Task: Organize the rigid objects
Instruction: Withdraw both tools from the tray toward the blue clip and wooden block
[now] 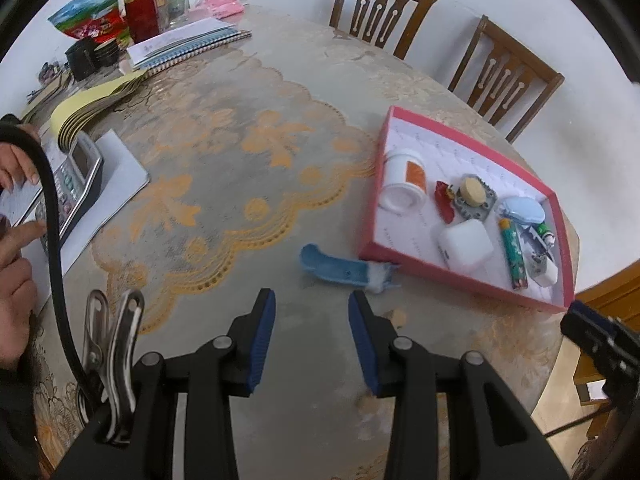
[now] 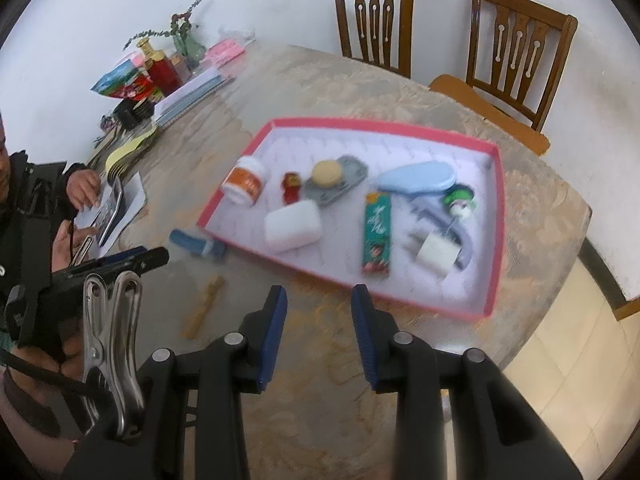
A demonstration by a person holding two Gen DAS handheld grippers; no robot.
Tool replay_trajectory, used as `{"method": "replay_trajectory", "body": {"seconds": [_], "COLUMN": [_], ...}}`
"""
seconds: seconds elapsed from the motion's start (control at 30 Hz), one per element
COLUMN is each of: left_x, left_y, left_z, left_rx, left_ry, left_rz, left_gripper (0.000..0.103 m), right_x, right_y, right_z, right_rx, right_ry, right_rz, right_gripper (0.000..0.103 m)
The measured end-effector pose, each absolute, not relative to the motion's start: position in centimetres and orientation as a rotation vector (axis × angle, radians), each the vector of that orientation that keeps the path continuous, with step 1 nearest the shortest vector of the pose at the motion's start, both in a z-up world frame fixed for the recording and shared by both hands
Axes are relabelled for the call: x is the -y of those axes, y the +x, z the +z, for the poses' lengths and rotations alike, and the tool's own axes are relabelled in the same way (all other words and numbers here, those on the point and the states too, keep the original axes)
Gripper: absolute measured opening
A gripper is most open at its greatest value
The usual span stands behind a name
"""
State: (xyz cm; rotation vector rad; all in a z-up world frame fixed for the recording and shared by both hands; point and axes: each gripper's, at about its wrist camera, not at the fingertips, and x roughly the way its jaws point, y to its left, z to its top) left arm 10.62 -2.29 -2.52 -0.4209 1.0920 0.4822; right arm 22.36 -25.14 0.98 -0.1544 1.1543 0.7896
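The left gripper [image 1: 312,300] hangs over the tablecloth [image 1: 224,152] with its jaws partly apart and nothing between them. The right gripper [image 2: 319,295] stands the same way, partly apart and empty, over the cloth near the tray's near edge. In the right view the left gripper shows at the left edge as a dark shape.

Just beyond the left gripper lies a blue piece [image 1: 334,266] with a white tuft at its right end, on the cloth and just beside the tray's near left corner; whether they touch I cannot tell. A tan stick [image 2: 204,306] lies on the cloth to the left of the right gripper, well apart from the tray.

The pink tray [image 2: 494,216] sits right of centre. In it, from left to right: a white jar [image 2: 244,180] on its side with an orange label, a small red thing [image 2: 291,188], a grey plate with a round tan disc [image 2: 327,172] on it, a white case [image 2: 292,224] nearer, a green tube [image 2: 376,232], a light blue oval case [image 2: 416,178], a green and white bottle [image 2: 460,200] and a white plug [image 2: 434,258].

At the left a person's hand [image 1: 18,168] rests on a phone or calculator lying on paper. Farther off are notebooks [image 1: 188,42], a red bottle [image 1: 140,8] and a vase. Two wooden chairs [image 2: 374,20] stand at the far side by the white wall.
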Motion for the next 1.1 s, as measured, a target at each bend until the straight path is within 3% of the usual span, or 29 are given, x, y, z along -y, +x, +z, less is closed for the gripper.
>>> {"method": "replay_trajectory", "body": {"seconds": [0.7,1.1], "left_x": [0.9,1.2], "left_y": [3.6,2.1], "left_z": [-4.9,-5.6], "left_rx": [-1.133,-1.116], "left_ry": [-0.499,-0.562], "left_rz": [0.513,0.531], "left_gripper": [0.040,0.040], "right_x": [16.5,12.2], "right_y": [15.6,15.3], "right_z": [-3.3,-5.2], "right_rx": [-1.393,-1.388], "right_ry": [-0.194,-0.289], "right_rz": [0.884,0.878], "right_gripper": [0.034,0.034]}}
